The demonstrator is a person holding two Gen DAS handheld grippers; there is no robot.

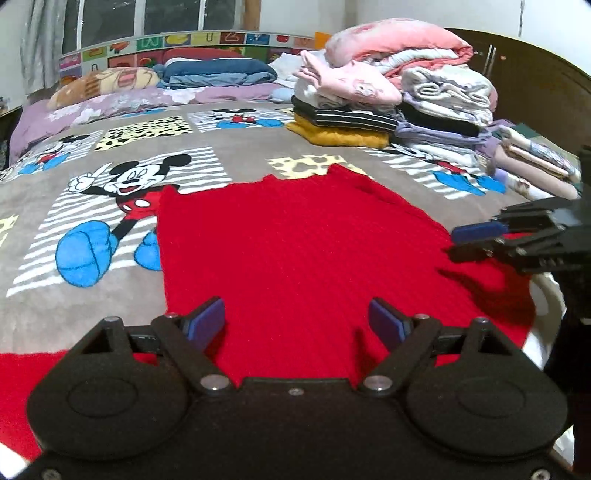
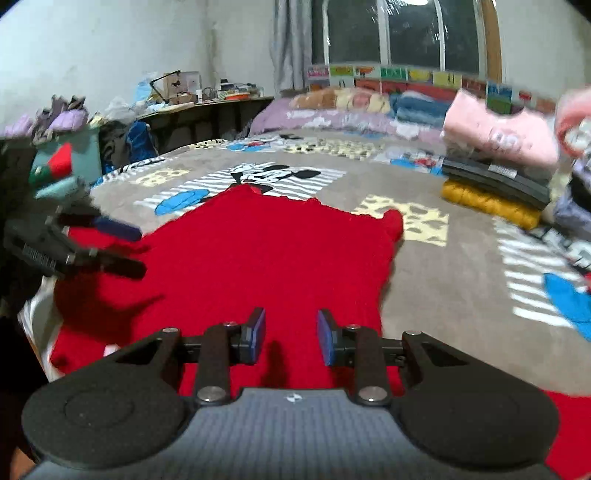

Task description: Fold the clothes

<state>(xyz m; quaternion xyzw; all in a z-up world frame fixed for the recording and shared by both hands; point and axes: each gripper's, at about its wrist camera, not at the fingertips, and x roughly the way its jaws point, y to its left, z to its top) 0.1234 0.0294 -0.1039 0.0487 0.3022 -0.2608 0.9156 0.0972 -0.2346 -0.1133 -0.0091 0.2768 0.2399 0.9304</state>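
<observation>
Red knit sweater (image 1: 295, 251) lies spread flat on the bed's cartoon-mouse blanket (image 1: 236, 155). Your left hand-held gripper (image 1: 297, 325) hovers over its near edge, jaws wide, holding nothing. Your right hand-held gripper (image 2: 291, 338) is above the sweater too, jaws partly apart, empty. Folded clothes stack (image 1: 391, 99) sits beyond, well apart.

Bright indoor light from overhead, windows (image 2: 406, 33) dark. Hard shadows fall on the red sweater (image 1: 295, 240) just under the jaws. Right view motion-blurred ahead and right of jaws; fisheye bends edges.
</observation>
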